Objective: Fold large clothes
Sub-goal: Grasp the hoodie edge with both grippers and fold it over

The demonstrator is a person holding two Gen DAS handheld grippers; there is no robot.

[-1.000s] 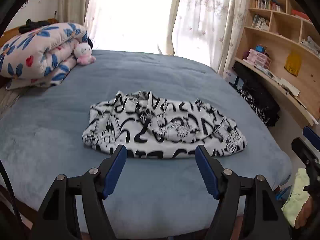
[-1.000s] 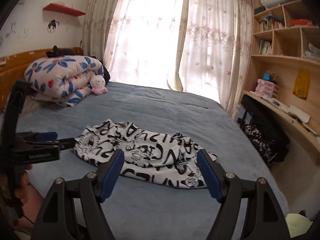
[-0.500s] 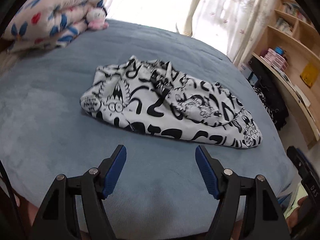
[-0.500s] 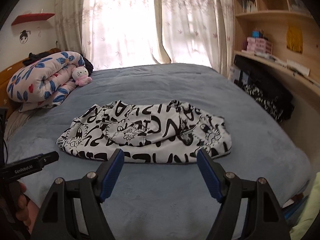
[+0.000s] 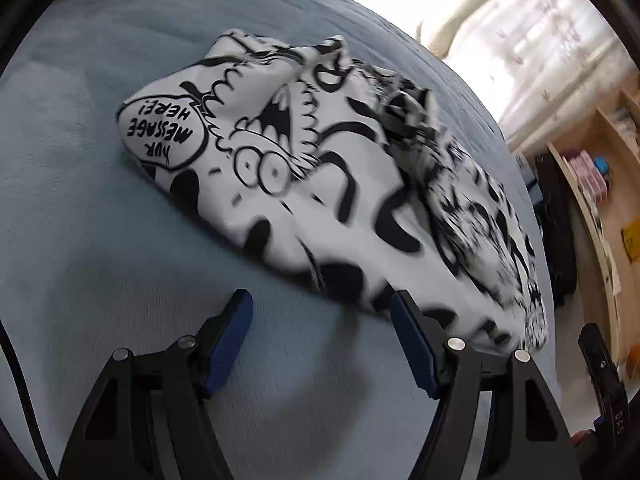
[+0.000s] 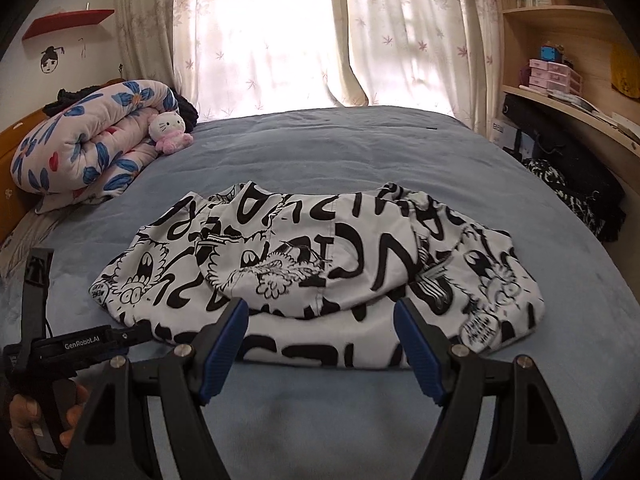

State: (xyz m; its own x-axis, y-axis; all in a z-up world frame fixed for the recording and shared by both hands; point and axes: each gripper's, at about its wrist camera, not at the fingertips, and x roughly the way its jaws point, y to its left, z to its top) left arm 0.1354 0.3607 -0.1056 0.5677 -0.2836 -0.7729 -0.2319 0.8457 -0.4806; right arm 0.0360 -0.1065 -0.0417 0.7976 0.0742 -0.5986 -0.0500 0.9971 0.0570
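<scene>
both hand-held grippers open over a still-bunched garment on the bed

the black-and-white printed garment (image 6: 320, 264) lies crumpled in a loose heap on the blue bed (image 6: 360, 144), layers lapping over one another and no clean fold to be seen, so the folding looks barely begun: it has yet to be spread flat and folded. the left hand-held gripper (image 5: 322, 312) hangs just short of the garment's near edge, jaws apart with nothing between them; the right hand-held gripper (image 6: 320, 320) is likewise open and empty, its tips over the near hem, contact not clear. as for containers, the pink drawer boxes (image 6: 554, 74) on the wall shelf are closed, contents unseen, and the bed itself also carries a rolled floral quilt (image 6: 88, 140) with a plush toy (image 6: 170, 130) against it
</scene>
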